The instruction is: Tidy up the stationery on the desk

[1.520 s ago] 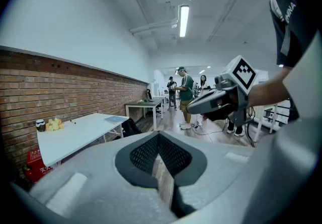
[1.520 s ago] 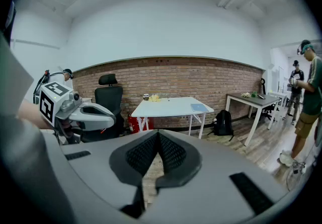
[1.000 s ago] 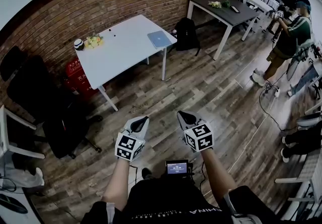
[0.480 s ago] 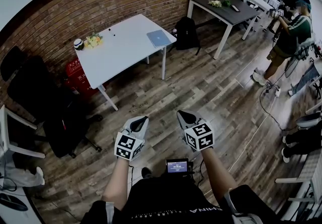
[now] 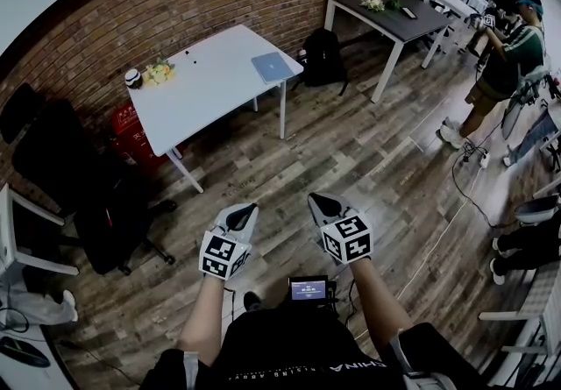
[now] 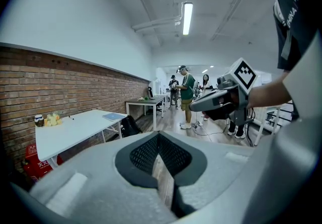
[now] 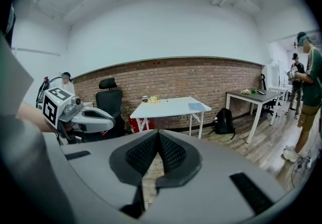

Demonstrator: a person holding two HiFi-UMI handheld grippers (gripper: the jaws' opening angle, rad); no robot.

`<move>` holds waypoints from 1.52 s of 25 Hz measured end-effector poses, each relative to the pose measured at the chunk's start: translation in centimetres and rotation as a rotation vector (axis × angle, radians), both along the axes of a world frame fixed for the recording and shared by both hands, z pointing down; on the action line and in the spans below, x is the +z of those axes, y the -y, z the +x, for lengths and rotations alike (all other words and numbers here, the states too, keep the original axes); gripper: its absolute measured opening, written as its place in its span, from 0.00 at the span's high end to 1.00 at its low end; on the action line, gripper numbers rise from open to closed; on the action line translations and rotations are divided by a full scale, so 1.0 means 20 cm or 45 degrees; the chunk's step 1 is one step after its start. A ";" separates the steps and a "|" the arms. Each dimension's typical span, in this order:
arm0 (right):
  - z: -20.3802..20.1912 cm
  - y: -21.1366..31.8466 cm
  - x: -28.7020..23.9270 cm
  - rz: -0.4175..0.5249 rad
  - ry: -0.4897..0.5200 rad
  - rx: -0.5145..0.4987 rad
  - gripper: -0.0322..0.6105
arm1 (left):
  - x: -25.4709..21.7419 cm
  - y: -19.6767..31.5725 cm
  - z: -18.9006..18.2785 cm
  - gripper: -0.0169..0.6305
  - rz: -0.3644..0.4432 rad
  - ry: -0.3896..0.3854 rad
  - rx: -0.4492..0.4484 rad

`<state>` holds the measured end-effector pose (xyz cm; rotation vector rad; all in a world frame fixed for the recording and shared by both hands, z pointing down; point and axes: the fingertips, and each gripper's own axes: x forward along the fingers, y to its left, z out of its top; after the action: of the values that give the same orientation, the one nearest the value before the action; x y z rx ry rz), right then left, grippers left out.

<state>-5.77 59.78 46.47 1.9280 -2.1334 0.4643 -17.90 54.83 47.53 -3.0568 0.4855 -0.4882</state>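
Observation:
A white desk [image 5: 207, 92] stands against the brick wall, well ahead of me across the wooden floor. On it lie a blue notebook [image 5: 271, 67], a yellow flower bunch [image 5: 159, 72], a small cup [image 5: 133, 77] and a few tiny dark items [image 5: 195, 58]. My left gripper [image 5: 244, 213] and right gripper [image 5: 319, 202] hover side by side over the floor, far from the desk. Both are shut with nothing between the pads. The left gripper view shows its closed jaws [image 6: 158, 136], the desk [image 6: 75, 128] and the notebook [image 6: 113, 116]. In the right gripper view are its closed jaws [image 7: 158, 134] and the desk [image 7: 168, 107].
A black office chair [image 5: 74, 173] and a red box [image 5: 131, 130] stand left of the desk. A black backpack [image 5: 323, 56] sits beside it. A dark table [image 5: 386, 13] is at the back right. People [image 5: 508, 46] stand at the right, near a cable [image 5: 456, 204].
The head view has shifted slightly, so the desk sits a little further left. Both grippers stay where they were, still shut.

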 end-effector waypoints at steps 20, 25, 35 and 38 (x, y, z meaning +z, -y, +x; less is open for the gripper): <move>0.35 0.04 0.13 -0.034 0.054 -0.062 0.94 | 0.10 0.06 0.24 0.96 -0.026 0.041 -0.133; 0.39 0.20 0.16 -0.045 0.053 -0.067 0.94 | 0.14 0.22 0.27 0.96 -0.041 0.041 -0.145; 0.48 0.66 0.17 -0.093 0.029 -0.038 0.94 | 0.18 0.70 0.37 0.96 -0.078 0.028 -0.109; 0.48 0.82 0.15 -0.102 0.032 -0.026 0.94 | 0.17 0.87 0.38 0.96 -0.087 0.027 -0.096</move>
<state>3.84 43.39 49.54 1.8649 -2.1139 0.5645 -10.34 37.39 50.87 -3.1037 0.5978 -0.5502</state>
